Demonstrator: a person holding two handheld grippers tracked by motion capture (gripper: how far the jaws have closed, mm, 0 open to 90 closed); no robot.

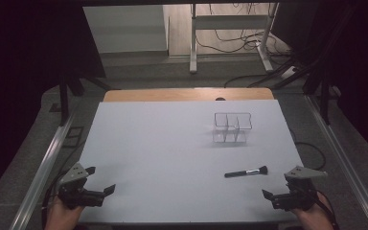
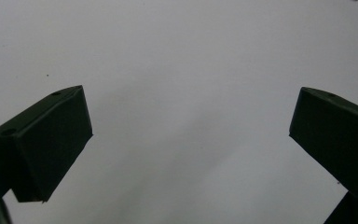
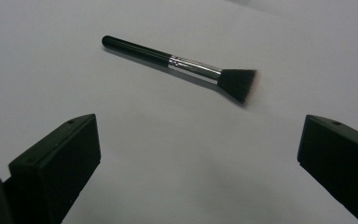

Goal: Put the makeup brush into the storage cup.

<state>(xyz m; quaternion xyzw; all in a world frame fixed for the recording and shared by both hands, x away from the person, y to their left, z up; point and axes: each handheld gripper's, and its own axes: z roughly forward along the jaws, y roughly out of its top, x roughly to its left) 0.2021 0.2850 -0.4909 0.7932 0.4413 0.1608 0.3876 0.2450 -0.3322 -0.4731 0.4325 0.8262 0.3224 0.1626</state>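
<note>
A black makeup brush (image 1: 246,171) with a silver ferrule lies flat on the white table (image 1: 172,158), bristles pointing right. In the right gripper view the makeup brush (image 3: 177,60) lies a short way ahead of the jaws, untouched. My right gripper (image 1: 277,186) rests at the table's near right corner, open and empty; its jaws stand wide apart around the right gripper's midpoint (image 3: 198,135). Open and empty too, my left gripper (image 1: 100,179) sits at the near left corner. Ahead of the left gripper (image 2: 191,112) there is just bare table surface.
A clear divided organiser (image 1: 232,127) stands at the back right of the table. Metal rails (image 1: 48,158) run along both sides. Beyond the wooden far edge (image 1: 187,94) are a desk frame (image 1: 230,28) and loose floor cables.
</note>
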